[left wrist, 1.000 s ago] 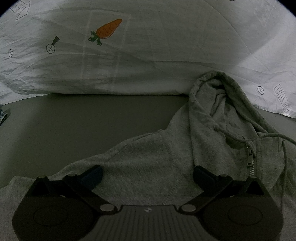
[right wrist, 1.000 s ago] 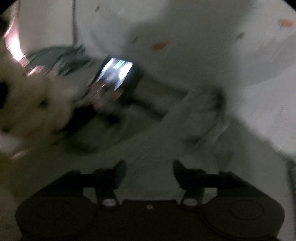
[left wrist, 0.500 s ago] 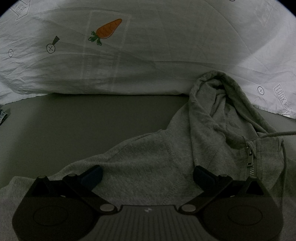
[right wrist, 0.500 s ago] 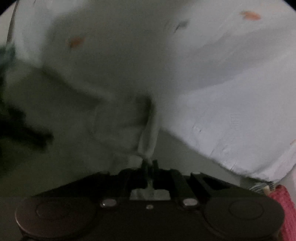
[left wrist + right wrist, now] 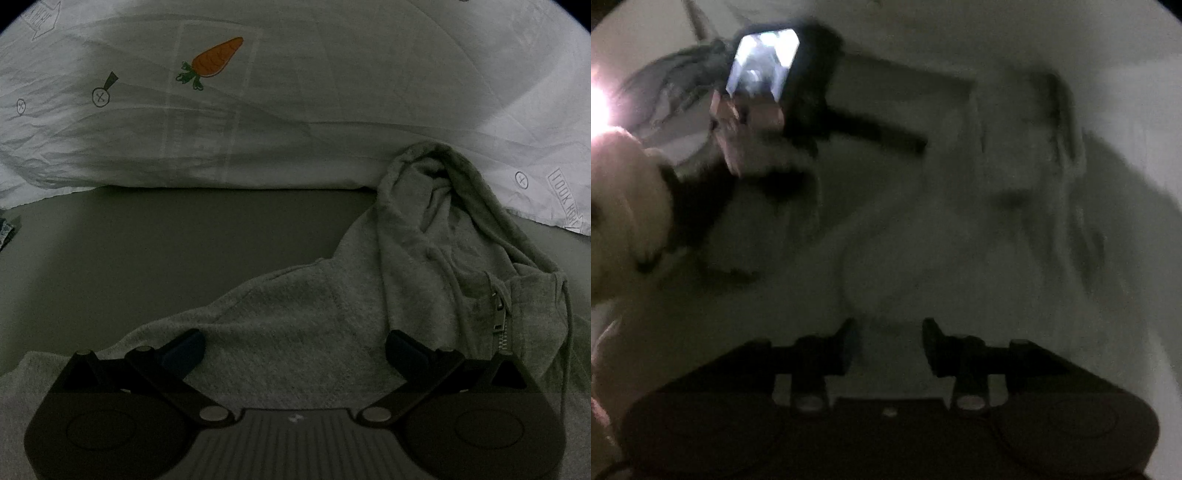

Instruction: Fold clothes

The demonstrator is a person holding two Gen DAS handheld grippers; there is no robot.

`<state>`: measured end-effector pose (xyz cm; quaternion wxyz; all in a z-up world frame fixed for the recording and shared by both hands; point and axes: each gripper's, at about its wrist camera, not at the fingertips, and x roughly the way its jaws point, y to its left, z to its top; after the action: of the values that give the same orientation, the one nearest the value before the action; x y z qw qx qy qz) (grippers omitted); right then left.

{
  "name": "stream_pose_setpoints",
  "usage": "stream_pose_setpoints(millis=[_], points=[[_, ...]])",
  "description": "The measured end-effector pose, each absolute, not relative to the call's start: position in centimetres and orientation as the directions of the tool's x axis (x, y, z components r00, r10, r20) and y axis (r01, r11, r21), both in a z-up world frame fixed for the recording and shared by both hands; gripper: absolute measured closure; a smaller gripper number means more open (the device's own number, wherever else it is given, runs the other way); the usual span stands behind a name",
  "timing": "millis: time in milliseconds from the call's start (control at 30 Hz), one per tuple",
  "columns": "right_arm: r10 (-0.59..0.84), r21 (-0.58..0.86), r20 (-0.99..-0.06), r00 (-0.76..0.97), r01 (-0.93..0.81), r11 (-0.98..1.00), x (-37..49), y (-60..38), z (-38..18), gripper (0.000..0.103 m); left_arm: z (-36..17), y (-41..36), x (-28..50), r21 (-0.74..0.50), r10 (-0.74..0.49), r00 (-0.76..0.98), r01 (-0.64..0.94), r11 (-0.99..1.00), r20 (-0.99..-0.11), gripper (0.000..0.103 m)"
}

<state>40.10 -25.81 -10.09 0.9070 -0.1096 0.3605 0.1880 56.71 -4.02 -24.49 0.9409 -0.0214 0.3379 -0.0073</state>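
Hoodie (image 5: pixel 332 314) lies spread, hood up, unfolded; your left hand-held gripper (image 5: pixel 295 341) and right one (image 5: pixel 888 341) gape, holding nothing.

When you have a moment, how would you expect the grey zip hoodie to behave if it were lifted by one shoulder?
The grey zip hoodie would probably drape limply; it already lies in soft folds. Its hood and drawstring would likely dangle. The metal zipper may weigh that edge down slightly.

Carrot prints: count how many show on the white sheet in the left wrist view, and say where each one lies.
1. The carrot print sits upper left of centre on the white sheet, above the grey hoodie. Folds may hide others.
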Motion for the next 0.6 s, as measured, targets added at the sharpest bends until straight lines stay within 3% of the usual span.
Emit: stream_pose_setpoints(millis=[167,300,367,500,600], points=[[0.185,-0.09,-0.753,0.632,-0.377,0.922,39.2,-27.0,-11.1,0.047,-24.3,-4.2,56.6,-0.033,-0.016,0.765,-0.007,0.999,-0.643,0.0],[0.122,-0.115,-0.794,0.596,-0.344,0.932,38.4,-28.0,-12.0,0.03,-22.6,-4.2,55.4,-0.045,0.021,0.642,-0.086,0.995,-0.767,0.0],[0.088,-0.14,-0.797,0.598,-0.324,0.936,37.5,-29.1,-12.3,0.023,-21.3,-4.0,52.0,-0.102,0.013,0.646,-0.14,0.985,-0.763,0.0],[0.081,-0.135,-0.808,0.584,-0.317,0.939,34.3,-31.5,-13.4,0.018,-20.5,-3.3,43.2,-0.177,-0.015,0.646,-0.187,0.966,-0.763,0.0],[0.161,-0.095,-0.81,0.564,-0.397,0.913,32.1,-31.5,-14.8,0.016,-21.1,-2.6,37.7,-0.192,-0.028,0.625,-0.196,0.962,-0.78,0.0]])
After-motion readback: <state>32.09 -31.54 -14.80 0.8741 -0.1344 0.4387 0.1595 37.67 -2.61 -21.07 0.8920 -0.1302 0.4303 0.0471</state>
